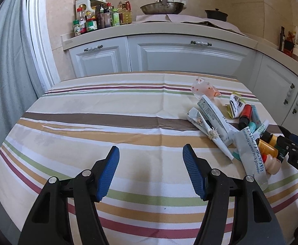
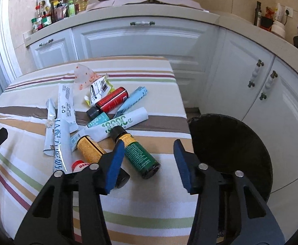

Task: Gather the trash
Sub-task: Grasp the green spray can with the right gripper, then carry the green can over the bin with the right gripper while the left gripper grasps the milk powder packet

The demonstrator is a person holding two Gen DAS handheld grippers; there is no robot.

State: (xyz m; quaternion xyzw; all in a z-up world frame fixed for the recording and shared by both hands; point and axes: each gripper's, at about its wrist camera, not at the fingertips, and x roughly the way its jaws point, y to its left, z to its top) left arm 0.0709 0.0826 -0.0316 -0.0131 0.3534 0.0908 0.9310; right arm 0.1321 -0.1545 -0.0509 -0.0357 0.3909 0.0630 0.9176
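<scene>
Right gripper (image 2: 147, 159) jaws apart over green bottle (image 2: 141, 156), left gripper (image 1: 151, 169) jaws apart, empty

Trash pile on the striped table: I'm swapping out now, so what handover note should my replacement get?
Left claw: open, empty, over bare striped tablecloth, left of the pile.
Right claw: open, holding nothing, the small green-labelled brown bottle lying just ahead between its fingers.
Round black bin: off the table's right edge.
Done: nothing visibly binned.
Left: the red-labelled bottle, yellow-labelled bottle, white sachets and wrappers.
</scene>
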